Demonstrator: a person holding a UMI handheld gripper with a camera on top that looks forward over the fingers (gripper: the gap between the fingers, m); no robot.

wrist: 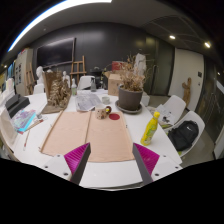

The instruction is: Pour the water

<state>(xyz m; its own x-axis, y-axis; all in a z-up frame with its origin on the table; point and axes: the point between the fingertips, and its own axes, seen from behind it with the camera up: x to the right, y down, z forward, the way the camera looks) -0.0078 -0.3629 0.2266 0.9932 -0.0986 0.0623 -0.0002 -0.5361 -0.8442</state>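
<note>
A yellow bottle (150, 127) stands upright on the white round table (165, 152), just ahead of my right finger and slightly to its right. My gripper (110, 150) hovers over the table's near edge, open, with nothing between its magenta pads (75, 156). A tan mat (88, 132) stretches away from between the fingers. At the mat's far end lie a small brown object (102, 112) and a small red item (114, 117). I cannot make out a cup.
A potted plant (130, 98) stands beyond the bottle, with a grey bundle (90, 100) to its left. Dried stems (58, 93) and a blue item (25, 122) occupy the table's left side. A black bag (182, 135) rests on a white chair at right.
</note>
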